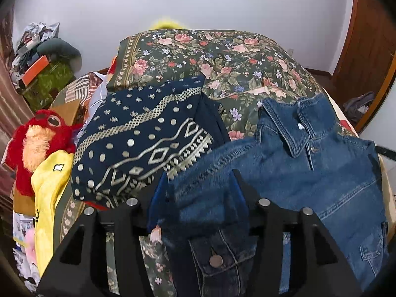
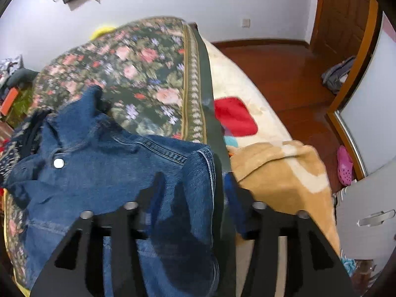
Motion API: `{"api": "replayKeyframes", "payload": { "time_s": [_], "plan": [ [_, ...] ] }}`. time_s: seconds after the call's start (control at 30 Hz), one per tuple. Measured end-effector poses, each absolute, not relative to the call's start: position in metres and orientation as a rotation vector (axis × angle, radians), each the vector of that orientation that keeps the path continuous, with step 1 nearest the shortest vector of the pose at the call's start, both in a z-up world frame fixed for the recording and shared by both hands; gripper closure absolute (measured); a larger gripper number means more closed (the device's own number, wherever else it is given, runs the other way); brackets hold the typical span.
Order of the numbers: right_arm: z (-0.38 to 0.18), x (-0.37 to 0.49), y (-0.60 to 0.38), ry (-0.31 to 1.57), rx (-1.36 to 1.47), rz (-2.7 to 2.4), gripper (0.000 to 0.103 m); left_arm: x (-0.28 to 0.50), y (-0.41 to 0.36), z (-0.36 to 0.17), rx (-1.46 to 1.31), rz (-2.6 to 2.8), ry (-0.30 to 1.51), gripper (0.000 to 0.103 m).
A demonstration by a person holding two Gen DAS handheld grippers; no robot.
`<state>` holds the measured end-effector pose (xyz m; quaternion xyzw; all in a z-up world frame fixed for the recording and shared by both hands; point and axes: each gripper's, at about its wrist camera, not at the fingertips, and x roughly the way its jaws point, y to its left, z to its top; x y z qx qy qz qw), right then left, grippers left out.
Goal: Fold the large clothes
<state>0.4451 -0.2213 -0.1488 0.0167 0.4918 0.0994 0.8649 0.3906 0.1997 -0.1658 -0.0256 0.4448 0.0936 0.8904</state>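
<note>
the left gripper stands with its jaws parted, a fold of the denim jacket lying between its blue fingers; whether the pads press on the cloth cannot be told through the blur. the right gripper is likewise parted, denim jacket cloth between its fingers, and its contact cannot be told either. no earlier view is at hand.

the jacket, one in number, lies spread on the floral quilt, collar away from the grippers. two metal buttons show, one on a chest pocket close to the left gripper, one near the collar in the right wrist view. a small white tag sits inside the collar; its writing is too small to read.

just left of the jacket lies one navy patterned cloth, touching it. further left of the jacket sit one red plush toy and one yellow cloth.

right of the jacket, past the quilt's edge, lie one tan blanket and one red patch on a cream sheet. well beyond, on the wooden floor, one pink clog.

behind the jacket, far left, a pile of clutter stands against the wall.
</note>
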Motion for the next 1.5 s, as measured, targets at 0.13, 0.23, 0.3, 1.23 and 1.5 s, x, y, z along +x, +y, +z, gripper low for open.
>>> {"api": "replayKeyframes", "payload": {
  "time_s": [0.13, 0.23, 0.3, 1.23, 1.5],
  "plan": [
    [-0.110, 0.418, -0.224, 0.970, 0.018, 0.239, 0.037, 0.376, 0.195, -0.152, -0.074, 0.174, 0.916, 0.040],
    [-0.085, 0.398, -0.226, 0.931, 0.035, 0.269, 0.026, 0.360, 0.190, -0.132, -0.066, 0.175, 0.872, 0.025],
    [-0.066, 0.381, -0.227, 0.902, 0.038, 0.290, 0.024, 0.346, 0.186, -0.118, -0.053, 0.163, 0.849, 0.019],
    [-0.121, 0.221, -0.235, 1.020, 0.063, 0.385, 0.006, 0.165, 0.192, -0.210, -0.403, 0.054, 1.096, 0.007],
    [-0.165, 0.202, -0.248, 1.191, 0.148, 0.360, 0.006, 0.124, 0.205, -0.247, -0.660, 0.014, 1.159, 0.007]
  ]
}}
